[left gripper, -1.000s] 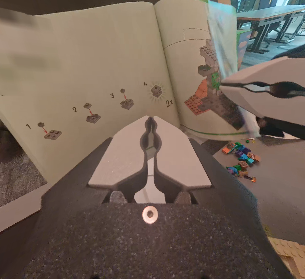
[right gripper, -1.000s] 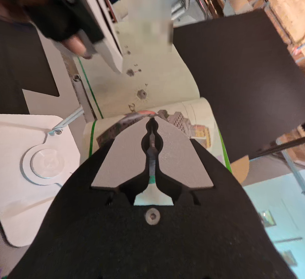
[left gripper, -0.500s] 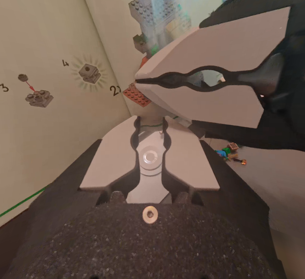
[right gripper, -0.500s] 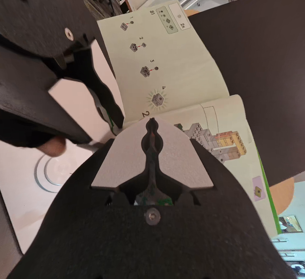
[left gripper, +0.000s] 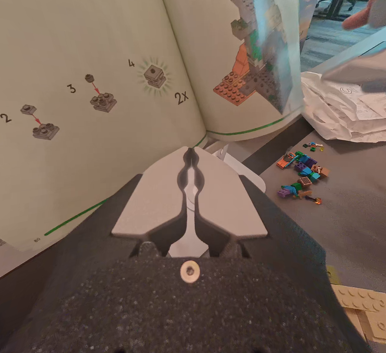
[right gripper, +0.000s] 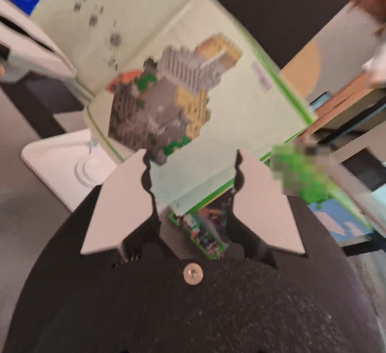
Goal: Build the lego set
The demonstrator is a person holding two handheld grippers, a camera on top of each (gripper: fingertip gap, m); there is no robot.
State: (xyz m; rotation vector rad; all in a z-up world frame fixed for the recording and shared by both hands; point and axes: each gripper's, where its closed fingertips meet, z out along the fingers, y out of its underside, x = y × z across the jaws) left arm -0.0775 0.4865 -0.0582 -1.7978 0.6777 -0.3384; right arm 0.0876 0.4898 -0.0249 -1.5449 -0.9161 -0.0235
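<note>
Left wrist view has the left gripper (left gripper: 190, 152) low in the middle of the frame, its two pale fingers drawn together at the tips with nothing between them, just in front of the bottom edge of the open instruction booklet (left gripper: 100, 55). The booklet stands propped upright on a white stand (left gripper: 240, 167) and fills the upper left and centre of the frame; its spine runs from the top of the frame down to the gripper tips, with the step drawings on the left page and a picture of the built model on the right page. A blurred loose page (left gripper: 273, 36) stands up in front of the right page and hides part of that picture. To the right, on the grey table (left gripper: 344, 228), a small heap of loose lego pieces (left gripper: 300, 176) lies well apart from the booklet, in orange, purple, blue, green and brown. Crumpled white paper (left gripper: 342, 111) sits at the right edge above the pieces, and a tan studded plate (left gripper: 367, 309) shows in the lower right corner. Right wrist view, which is blurred, shows the right gripper (right gripper: 191, 155) with its fingers spread wide apart and holding nothing; the lower edge of the booklet's right page (right gripper: 240, 103) shows between them, though whether it touches them I cannot tell. There the booklet tilts, its spine running from upper right to lower left.
</note>
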